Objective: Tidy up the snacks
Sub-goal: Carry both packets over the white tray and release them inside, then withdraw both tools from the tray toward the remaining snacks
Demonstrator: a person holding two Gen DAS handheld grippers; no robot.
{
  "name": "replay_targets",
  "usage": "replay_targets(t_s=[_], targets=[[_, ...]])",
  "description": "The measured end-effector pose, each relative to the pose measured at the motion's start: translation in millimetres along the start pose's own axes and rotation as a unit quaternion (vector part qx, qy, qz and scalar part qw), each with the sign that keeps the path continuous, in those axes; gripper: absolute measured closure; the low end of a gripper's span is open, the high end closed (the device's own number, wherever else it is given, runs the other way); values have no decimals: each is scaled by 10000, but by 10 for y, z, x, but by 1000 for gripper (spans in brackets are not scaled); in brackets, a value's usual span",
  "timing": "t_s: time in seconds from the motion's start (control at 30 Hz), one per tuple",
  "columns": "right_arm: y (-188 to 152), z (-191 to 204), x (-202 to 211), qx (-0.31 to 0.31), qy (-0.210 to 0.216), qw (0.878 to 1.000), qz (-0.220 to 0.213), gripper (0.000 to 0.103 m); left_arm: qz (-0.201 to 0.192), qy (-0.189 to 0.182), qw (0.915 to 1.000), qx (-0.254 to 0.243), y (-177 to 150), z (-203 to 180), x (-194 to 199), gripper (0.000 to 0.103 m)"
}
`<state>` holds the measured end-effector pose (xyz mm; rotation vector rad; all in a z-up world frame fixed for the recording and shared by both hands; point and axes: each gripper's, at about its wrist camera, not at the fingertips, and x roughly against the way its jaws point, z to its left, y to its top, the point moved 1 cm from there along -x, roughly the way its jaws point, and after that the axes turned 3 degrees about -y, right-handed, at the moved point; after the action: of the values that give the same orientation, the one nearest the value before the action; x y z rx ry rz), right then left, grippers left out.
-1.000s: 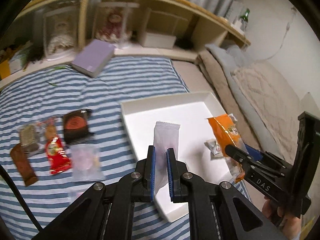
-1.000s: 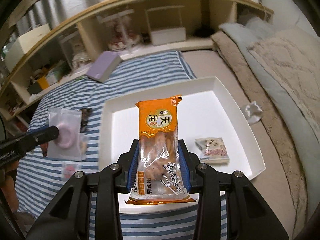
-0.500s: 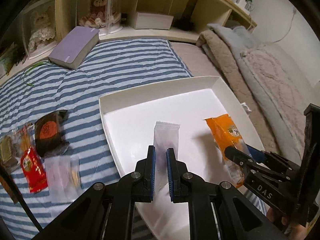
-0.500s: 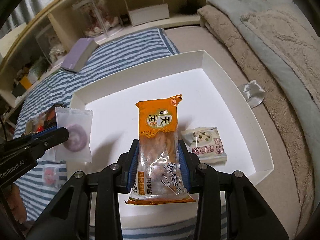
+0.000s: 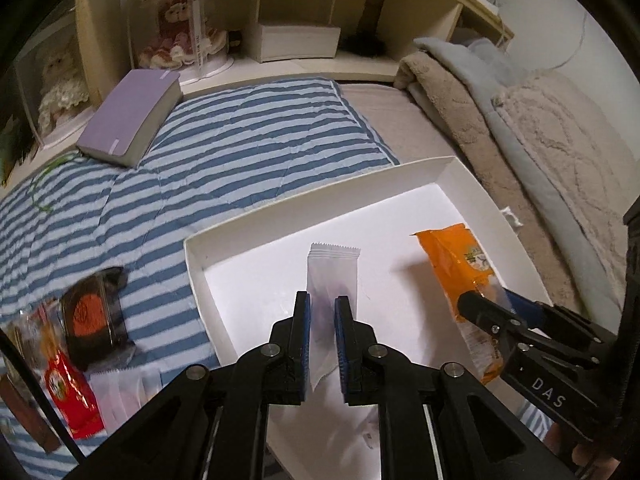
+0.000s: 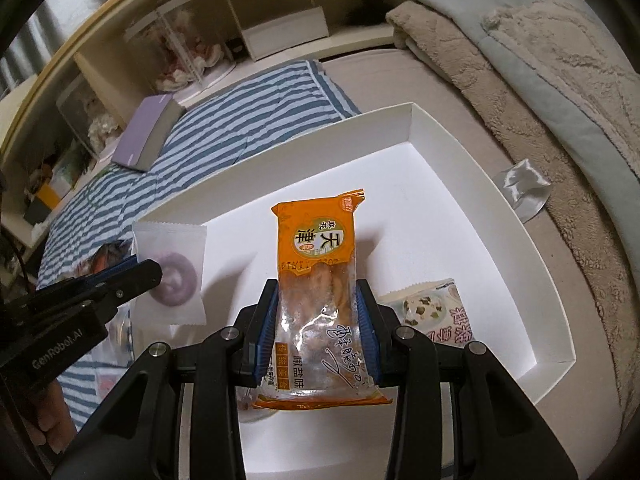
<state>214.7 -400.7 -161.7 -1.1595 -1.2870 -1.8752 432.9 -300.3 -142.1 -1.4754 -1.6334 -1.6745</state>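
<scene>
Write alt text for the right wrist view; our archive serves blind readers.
The right gripper holds an orange and clear plastic snack packet in its jaws above a shallow white cardboard tray on a bed. At left, the left gripper's jaws are opening around a translucent white wrapper with a purple ring-shaped snack; a pale wrapped cookie lies in the tray.

Support surface: a bed with a beige mattress (image 6: 404, 84), partly covered by a blue-and-white striped quilt (image 5: 224, 160).

On the quilt: a purple book (image 5: 128, 118) near the far edge; a loose group of snack packets at the left, including a dark packet with an orange disc (image 5: 94, 318) and a red packet (image 5: 68, 394).

A white tray (image 6: 496, 204) sits partly on the quilt, partly on bare mattress. Just beside its right wall, a crumpled silver wrapper (image 6: 520, 186). Folded beige and grey-blue blankets (image 6: 532, 60) lie along the right side.
</scene>
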Motion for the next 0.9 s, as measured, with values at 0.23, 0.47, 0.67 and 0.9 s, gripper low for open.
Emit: replay_targets(t_s=[0.23,0.47,0.67,0.9], targets=[[10,-95,-49,-188,-36,9998,50,38,26,402,9990,-168,-60,4,-63,47],[-73,-155,69,-1,-560,9984,44,0,46,487,9987,-132,-213,43,4,17],[-141,-211,179,-29,-667,9978,-25,0,36,551,9985,-34,-331,116,159,5],[-206,-152,326,56,-739,9972,-107,0,-80,628,9980,-48,-447,126,464,0]])
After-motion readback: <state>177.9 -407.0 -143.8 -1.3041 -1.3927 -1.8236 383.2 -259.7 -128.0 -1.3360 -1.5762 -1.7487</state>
